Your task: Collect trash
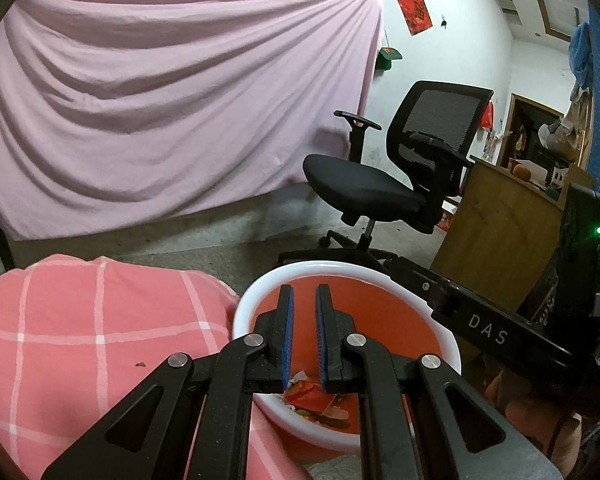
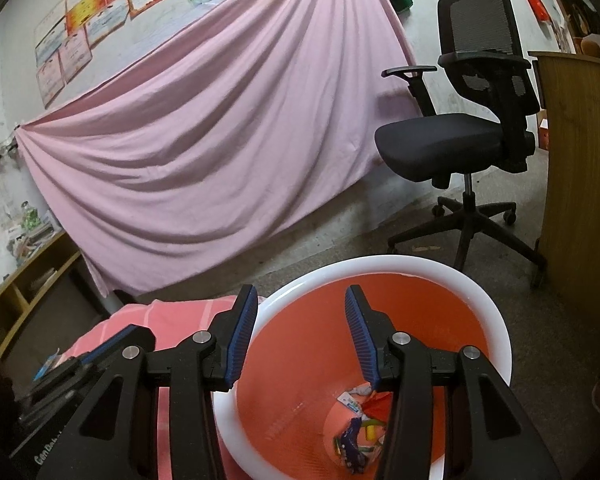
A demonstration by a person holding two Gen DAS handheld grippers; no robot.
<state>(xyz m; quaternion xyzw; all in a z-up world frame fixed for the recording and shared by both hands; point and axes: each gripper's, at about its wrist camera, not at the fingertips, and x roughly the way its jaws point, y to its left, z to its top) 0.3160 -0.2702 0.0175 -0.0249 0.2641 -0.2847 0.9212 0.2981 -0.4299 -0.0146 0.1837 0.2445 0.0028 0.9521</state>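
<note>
An orange bin with a white rim (image 2: 384,264) stands beside a table covered in a pink checked cloth (image 1: 80,320). Several wrappers (image 2: 356,428) lie at its bottom; they also show in the left wrist view (image 1: 312,396). My right gripper (image 2: 300,300) is open and empty above the bin mouth. My left gripper (image 1: 304,296) hovers over the bin rim (image 1: 340,270) with its jaws a narrow gap apart and nothing between them. The right gripper's body (image 1: 500,332) shows at the right of the left wrist view. A small crumb (image 1: 141,364) lies on the cloth.
A black office chair (image 2: 460,132) stands on the grey floor behind the bin. A wooden cabinet (image 2: 580,184) is at the right. A pink sheet (image 2: 220,140) hangs over the back wall. Low wooden shelves (image 2: 24,280) are at the left.
</note>
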